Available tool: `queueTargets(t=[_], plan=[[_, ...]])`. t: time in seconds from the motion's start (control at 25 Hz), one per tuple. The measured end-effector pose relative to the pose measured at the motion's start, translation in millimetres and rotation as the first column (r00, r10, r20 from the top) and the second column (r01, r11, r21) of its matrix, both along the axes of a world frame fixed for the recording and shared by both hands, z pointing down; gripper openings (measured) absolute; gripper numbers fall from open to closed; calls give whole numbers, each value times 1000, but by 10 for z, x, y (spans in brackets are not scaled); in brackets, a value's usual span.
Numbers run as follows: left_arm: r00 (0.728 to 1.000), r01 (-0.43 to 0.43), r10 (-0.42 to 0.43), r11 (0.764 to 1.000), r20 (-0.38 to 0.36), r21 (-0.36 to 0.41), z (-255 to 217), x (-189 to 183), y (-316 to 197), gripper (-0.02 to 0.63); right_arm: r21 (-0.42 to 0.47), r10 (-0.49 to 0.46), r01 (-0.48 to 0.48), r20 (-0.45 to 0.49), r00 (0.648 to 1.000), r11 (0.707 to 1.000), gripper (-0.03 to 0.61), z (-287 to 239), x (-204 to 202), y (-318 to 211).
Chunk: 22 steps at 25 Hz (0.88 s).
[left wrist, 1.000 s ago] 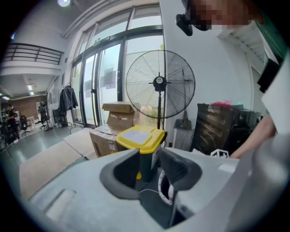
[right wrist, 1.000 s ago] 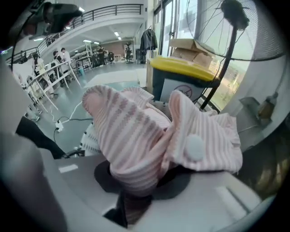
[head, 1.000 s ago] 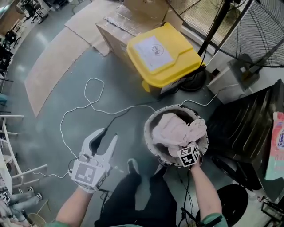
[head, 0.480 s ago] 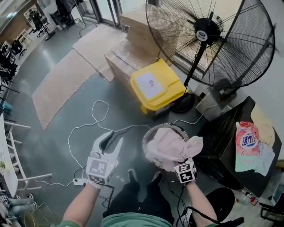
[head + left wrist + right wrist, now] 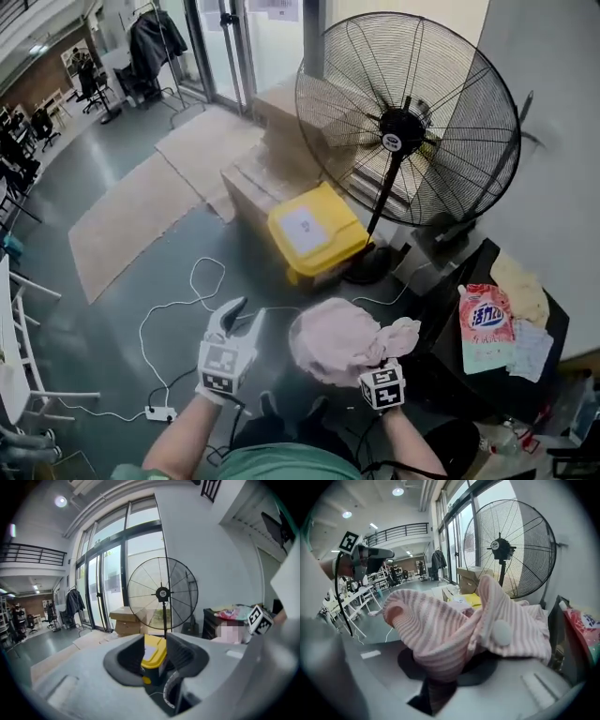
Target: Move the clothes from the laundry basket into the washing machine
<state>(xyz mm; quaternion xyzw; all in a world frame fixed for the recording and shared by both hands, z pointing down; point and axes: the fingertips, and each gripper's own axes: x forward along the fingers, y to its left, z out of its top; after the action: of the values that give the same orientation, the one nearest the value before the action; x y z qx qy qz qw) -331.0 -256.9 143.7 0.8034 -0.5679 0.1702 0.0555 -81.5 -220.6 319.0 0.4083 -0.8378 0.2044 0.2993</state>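
holding pink garment (image 5: pixel 336 337), right hand-held gripper (image 5: pixel 375 364) seems well apart from fan (image 5: pixel 405 120).

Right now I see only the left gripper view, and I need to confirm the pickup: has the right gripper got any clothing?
Observer: Yes. The right gripper is shut on a pink striped garment that bulges over its jaws.
Operator: What's beneath it?
Observer: Cannot tell; in the head view the garment covers whatever lies below.
Operator: Anything underfoot?
Observer: A white cable loops across the floor to a power strip.
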Motion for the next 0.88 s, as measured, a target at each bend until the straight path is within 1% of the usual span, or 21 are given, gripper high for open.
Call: queueTargets(t=[0.16,0.32,0.48,0.72,0.88], plan=[[1000,3,-3,1000,-6,30,-134,74,41,141,38,40,-42,39,998,998,91,-261,139,29],[1000,2,-1,999,-20,42,-206,135,126,141,74,57,-61,55,997,995,91,-475,211,132],[999,-21,23,998,-32,51,-224,158,166,141,98,85,-90,61,995,991,91,-594,220,240],[997,-66,69,996,-39,64,-279,-27,146,141,113,181,-186,60,982,976,91,-753,168,422],[994,-94,98,994,-57,61,-265,-140,141,141,117,265,-274,81,961,955,91,-850,185,568]])
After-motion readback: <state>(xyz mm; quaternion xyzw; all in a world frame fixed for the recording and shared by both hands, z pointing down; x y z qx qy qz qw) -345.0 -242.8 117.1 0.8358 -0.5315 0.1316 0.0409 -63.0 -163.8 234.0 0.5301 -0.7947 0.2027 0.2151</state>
